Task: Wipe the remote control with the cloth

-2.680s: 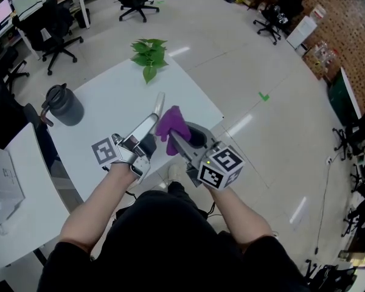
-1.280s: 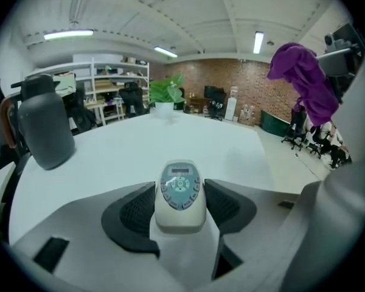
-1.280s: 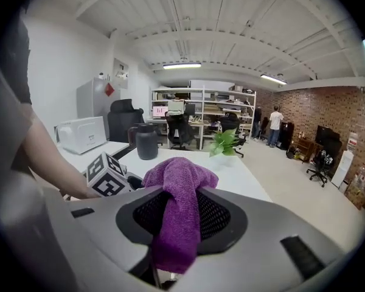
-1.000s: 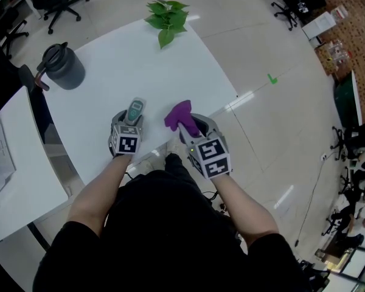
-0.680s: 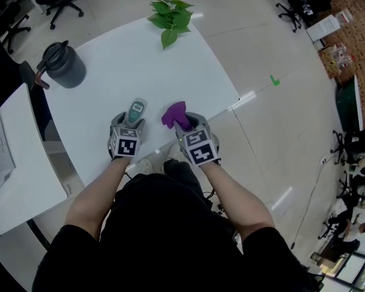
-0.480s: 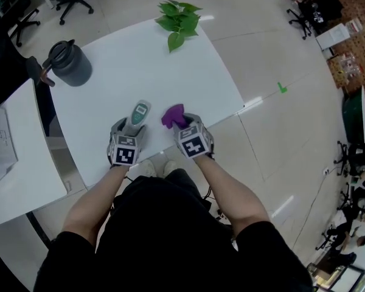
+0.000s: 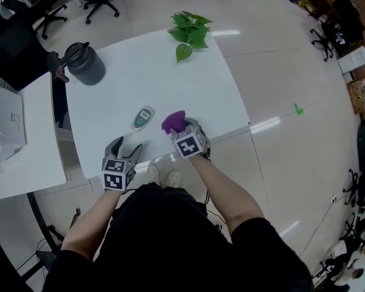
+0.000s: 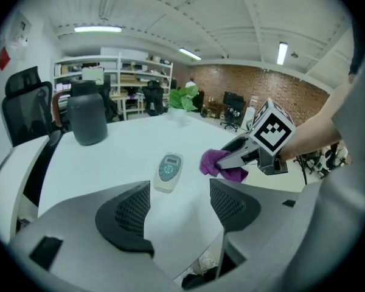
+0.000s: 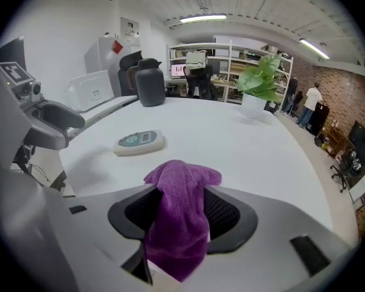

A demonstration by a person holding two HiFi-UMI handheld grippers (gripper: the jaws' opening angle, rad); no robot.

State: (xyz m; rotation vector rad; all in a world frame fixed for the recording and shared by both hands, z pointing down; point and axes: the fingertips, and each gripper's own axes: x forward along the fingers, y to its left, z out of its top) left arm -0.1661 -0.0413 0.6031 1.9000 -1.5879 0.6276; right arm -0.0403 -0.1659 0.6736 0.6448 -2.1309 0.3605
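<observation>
left gripper (image 7: 125, 149) just opened wide, nothing in it, remote (image 7: 143, 118) sits mid-frame. right gripper (image 7: 184, 127) just opened too, cloth (image 7: 173, 121) loose between its jaws.

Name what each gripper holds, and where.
Nothing is gripped. Both sets of fingers just opened: left gripper empty, remote on the table; right gripper with cloth loose between them.

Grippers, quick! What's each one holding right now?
Left gripper: jaws just opened, empty; remote control lies ahead.
Right gripper: jaws just opened, purple cloth loose between them.
</observation>
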